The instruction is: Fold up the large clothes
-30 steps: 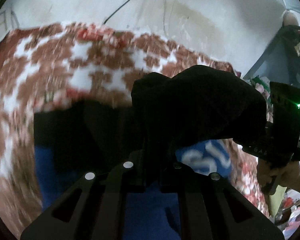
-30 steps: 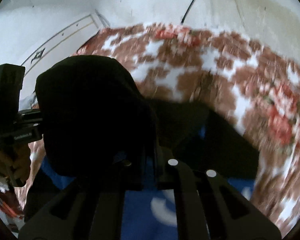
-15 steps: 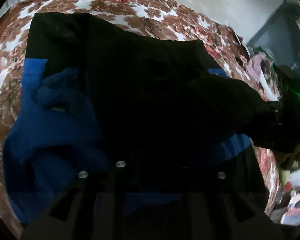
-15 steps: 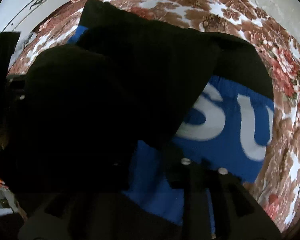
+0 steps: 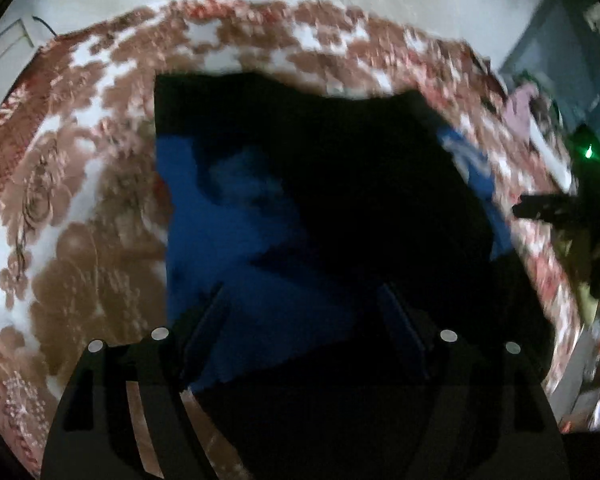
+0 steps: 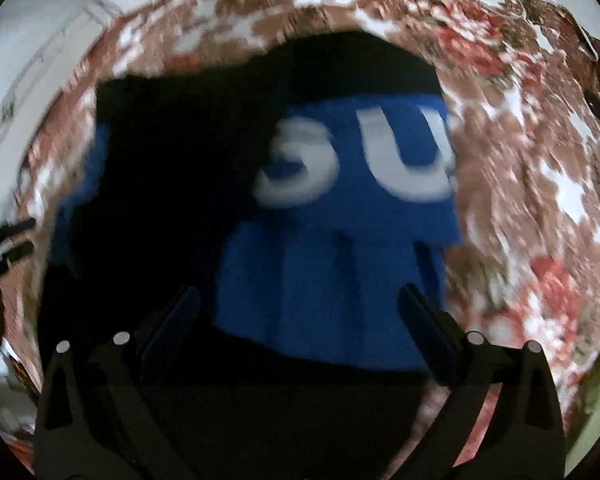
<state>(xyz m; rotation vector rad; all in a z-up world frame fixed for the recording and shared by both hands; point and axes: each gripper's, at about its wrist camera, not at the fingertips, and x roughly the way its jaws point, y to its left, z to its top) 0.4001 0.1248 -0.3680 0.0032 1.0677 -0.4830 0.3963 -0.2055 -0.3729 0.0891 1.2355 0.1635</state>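
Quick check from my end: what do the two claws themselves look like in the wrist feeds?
Both are matte black plastic. The left claw has two flat, blade-like fingers on slotted black arms, each arm carrying two round silver studs. The right claw is built the same. In the left wrist view, the right claw's black body shows a small green light. No sleeves or cables are discernible.

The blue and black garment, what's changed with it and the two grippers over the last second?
Both grippers let go: the left gripper and right gripper were shut on black fabric, and their jaws have just been opening, nothing between them. The folded-over garment now lies flat. The floral bedspread underneath is unchanged.
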